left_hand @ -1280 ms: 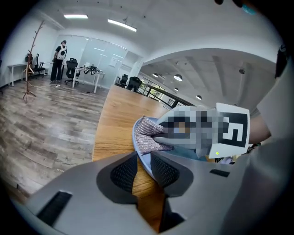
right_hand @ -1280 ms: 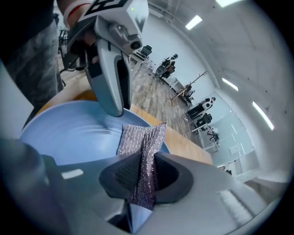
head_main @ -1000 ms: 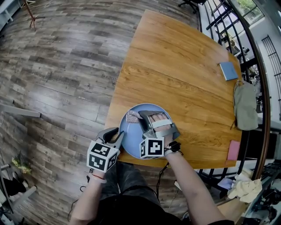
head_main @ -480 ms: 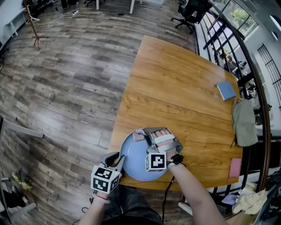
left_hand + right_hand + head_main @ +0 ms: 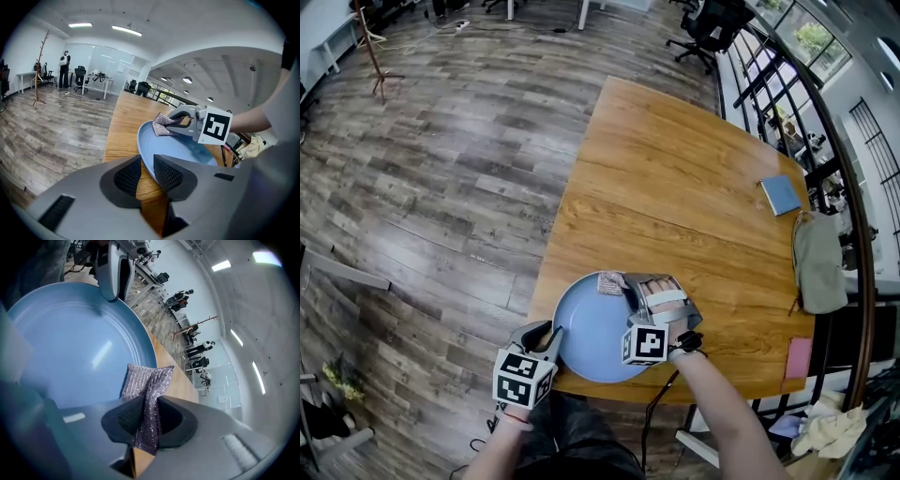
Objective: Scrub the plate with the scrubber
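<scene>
A light blue plate (image 5: 591,333) lies at the near left corner of the wooden table (image 5: 675,178). My left gripper (image 5: 546,339) is shut on the plate's near-left rim; in the left gripper view the rim (image 5: 144,161) runs between the two pads. My right gripper (image 5: 625,287) is shut on a silvery mesh scrubber (image 5: 610,282), which rests on the plate's far rim. From the right gripper view the scrubber (image 5: 147,380) hangs out between the jaws over the plate (image 5: 75,338), with the left gripper (image 5: 115,273) at the opposite rim.
A blue notebook (image 5: 781,195), a grey bag (image 5: 818,260) and a pink item (image 5: 796,357) lie along the table's right edge, next to a black railing (image 5: 853,216). Wood flooring (image 5: 422,169) lies to the left of the table.
The right gripper has slid the scrubber rightward along the plate's far rim. The left gripper stays shut on the plate's rim. The head camera's view has shifted.
</scene>
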`<state>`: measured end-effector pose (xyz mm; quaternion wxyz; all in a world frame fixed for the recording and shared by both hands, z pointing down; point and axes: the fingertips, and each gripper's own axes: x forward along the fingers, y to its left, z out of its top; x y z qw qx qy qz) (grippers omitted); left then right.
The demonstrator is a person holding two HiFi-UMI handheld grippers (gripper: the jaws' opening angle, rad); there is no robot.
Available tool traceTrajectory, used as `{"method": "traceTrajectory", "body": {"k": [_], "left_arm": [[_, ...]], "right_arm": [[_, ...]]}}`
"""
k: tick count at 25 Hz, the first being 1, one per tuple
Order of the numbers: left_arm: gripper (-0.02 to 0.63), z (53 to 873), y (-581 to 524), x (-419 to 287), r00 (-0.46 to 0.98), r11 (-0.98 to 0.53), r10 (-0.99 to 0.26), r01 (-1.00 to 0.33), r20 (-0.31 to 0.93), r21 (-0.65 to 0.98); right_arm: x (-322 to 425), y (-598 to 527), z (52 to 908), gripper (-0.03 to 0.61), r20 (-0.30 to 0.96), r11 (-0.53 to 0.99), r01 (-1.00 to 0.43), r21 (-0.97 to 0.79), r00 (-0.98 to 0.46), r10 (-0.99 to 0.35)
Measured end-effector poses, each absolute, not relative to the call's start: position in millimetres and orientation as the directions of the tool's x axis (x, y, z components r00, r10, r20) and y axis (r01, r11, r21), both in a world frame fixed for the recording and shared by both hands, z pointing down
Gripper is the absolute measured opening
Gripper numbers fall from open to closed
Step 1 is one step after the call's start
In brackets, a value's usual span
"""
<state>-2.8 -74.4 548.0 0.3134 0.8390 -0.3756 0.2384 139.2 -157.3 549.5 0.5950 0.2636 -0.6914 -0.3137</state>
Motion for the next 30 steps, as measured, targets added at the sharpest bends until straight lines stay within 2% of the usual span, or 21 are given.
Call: {"method": "traceTrajectory", "body": {"k": [17,23,30], "left_arm": [[0.077,547,-75,-2,0.594,-0.517,-0.493,-0.788,0.636,0.334],[0.077,544,-76,-2,0.584,-0.51,-0.515,-0.797,0.627,0.324],[0.075,542,-79,-1,0.568,-0.499,-0.539,-0.81,0.622,0.308]], "right_arm": [[176,-127,548,0.061,0.712,0.711,-0.182,0.679,-0.075,-0.698],[185,-108,550,0.061,0.775,0.743,-0.363,0.562,-0.083,-0.627],[184,-82,553,0.063,0.828,0.786,-0.409,0.464,-0.116,-0.549]]}}
